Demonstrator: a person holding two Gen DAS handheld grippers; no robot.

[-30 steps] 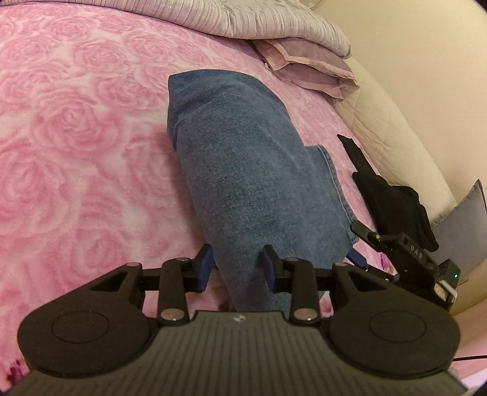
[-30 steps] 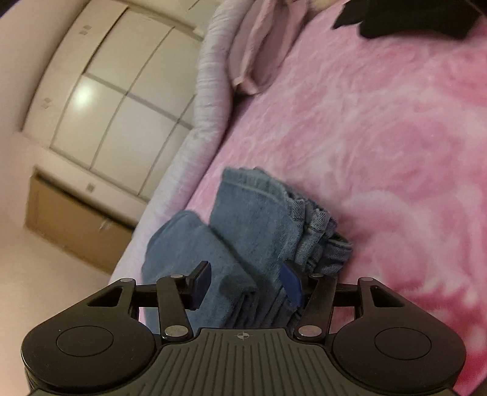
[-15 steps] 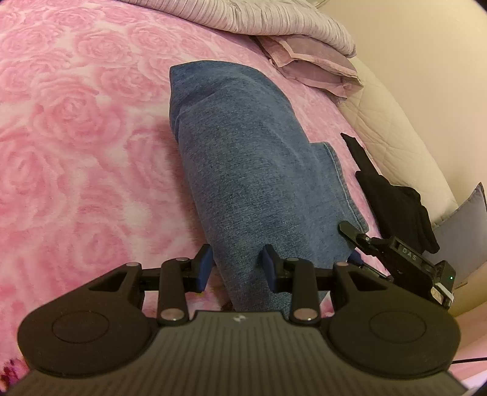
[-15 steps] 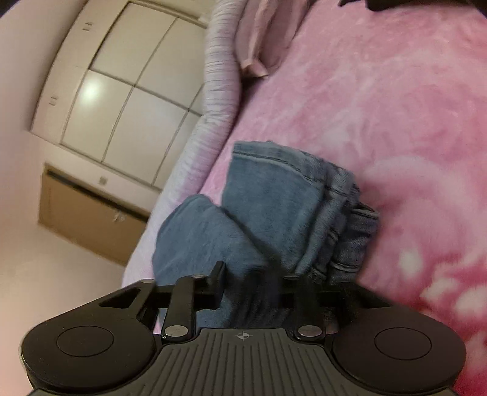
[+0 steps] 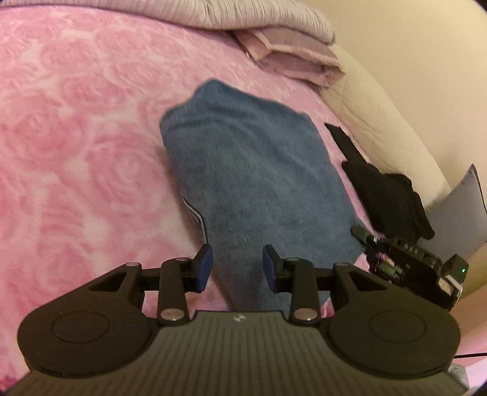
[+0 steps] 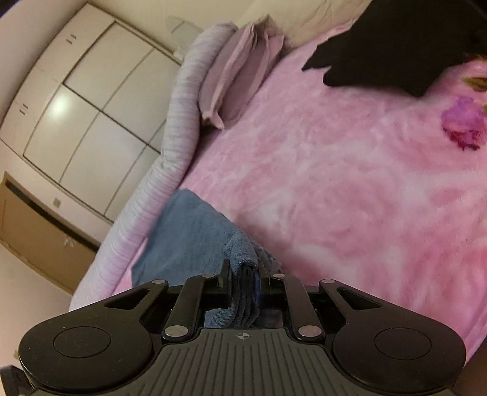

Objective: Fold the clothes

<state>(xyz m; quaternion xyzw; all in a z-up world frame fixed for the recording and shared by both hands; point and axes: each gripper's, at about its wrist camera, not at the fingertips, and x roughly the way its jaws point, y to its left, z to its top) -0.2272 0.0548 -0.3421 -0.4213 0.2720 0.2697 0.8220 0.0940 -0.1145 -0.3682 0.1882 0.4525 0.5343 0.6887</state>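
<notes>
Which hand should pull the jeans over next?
Right. The right gripper has its jaws closing on a bunched edge of the jeans; the left gripper is only open around them.

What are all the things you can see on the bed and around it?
jeans: one pair, blue, folded, lying in the middle of the blanket
blanket: one, pink with a rose pattern, covering the bed
black clothes: one dark pile, near the edge of the blanket beside the cushion
quilt: one, pale lilac with stripes, bunched at the far end of the bed
pillow: pale purple, tucked against the quilt; the count is unclear
headboard: one, cream, padded, along the side of the bed
cushion: one, grey, leaning on the headboard
wardrobe: one, white doors, past the end of the bed
left gripper: black with blue pads, jaws apart over the jeans
right gripper: black, jaws closing on a thick fold of the jeans
</notes>
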